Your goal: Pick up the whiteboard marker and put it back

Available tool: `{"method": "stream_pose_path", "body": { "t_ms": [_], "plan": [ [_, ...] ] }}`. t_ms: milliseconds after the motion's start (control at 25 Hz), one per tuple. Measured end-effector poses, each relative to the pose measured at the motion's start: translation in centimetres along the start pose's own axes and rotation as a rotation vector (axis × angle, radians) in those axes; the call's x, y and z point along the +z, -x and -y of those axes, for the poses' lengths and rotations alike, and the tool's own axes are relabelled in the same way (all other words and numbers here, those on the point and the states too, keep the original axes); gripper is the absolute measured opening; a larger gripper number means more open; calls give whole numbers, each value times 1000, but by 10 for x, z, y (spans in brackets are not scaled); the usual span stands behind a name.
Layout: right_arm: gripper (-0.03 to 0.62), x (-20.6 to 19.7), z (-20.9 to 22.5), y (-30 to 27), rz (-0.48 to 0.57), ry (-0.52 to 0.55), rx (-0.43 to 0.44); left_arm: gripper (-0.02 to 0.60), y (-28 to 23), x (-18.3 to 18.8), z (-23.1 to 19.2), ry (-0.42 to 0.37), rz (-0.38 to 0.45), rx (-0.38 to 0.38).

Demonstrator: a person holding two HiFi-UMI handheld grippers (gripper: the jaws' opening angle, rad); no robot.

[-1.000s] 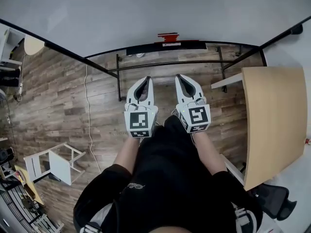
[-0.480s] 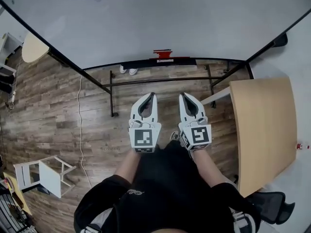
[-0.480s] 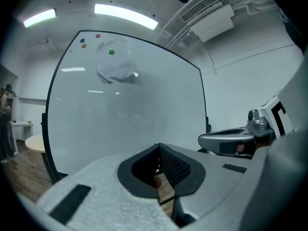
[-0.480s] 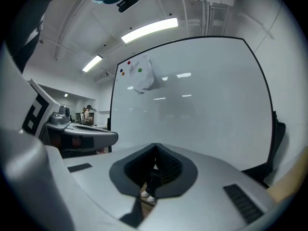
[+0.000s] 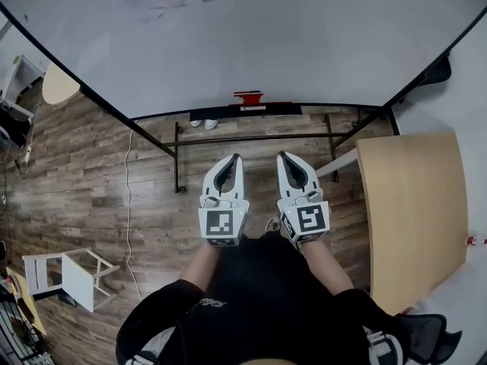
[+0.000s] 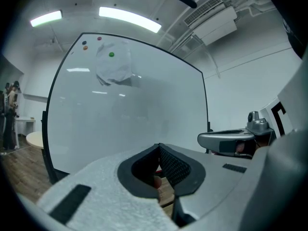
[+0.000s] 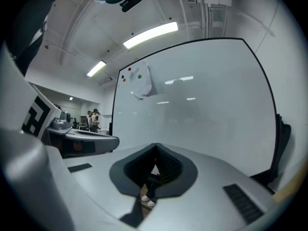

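The whiteboard [image 5: 251, 44] fills the top of the head view. On its black tray [image 5: 228, 115] sits a small red object [image 5: 249, 96]; it is too small to tell whether this is the marker. My left gripper [image 5: 237, 157] and right gripper [image 5: 280, 155] are held side by side in front of the board, below the tray, pointing at it. Both are shut with nothing in them. In the left gripper view the closed tips [image 6: 159, 145] face the whiteboard [image 6: 130, 105]. In the right gripper view the closed tips [image 7: 155, 145] do the same, and a red spot [image 7: 155, 177] shows through the jaw opening.
A light wooden table [image 5: 415, 211] stands at the right, with a black office chair [image 5: 430, 329] below it. A white stool [image 5: 72, 271] lies on the wooden floor at the left. The board's stand bar [image 5: 251, 138] and a cable [image 5: 128, 204] cross the floor.
Both grippers have risen together and stayed shut. The head view has tilted up, so more of the whiteboard shows and the tray sits lower in the picture.
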State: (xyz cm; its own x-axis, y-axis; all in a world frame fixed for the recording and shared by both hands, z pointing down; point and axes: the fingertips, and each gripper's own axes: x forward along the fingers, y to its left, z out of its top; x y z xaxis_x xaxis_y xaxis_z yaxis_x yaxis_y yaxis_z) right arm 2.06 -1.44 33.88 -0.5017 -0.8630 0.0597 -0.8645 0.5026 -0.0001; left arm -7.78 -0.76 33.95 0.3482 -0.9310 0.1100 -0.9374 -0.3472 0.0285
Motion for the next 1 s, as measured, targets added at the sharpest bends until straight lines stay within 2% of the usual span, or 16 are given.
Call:
{"method": "stream_pose_path", "body": {
  "t_ms": [520,1000],
  "plan": [
    [0,3,9,2,5,8,34,5,-8,6,10,-3,13,18],
    [0,6,-1,5,16,17,46,5,2,4,10,-6,16,26]
  ]
}}
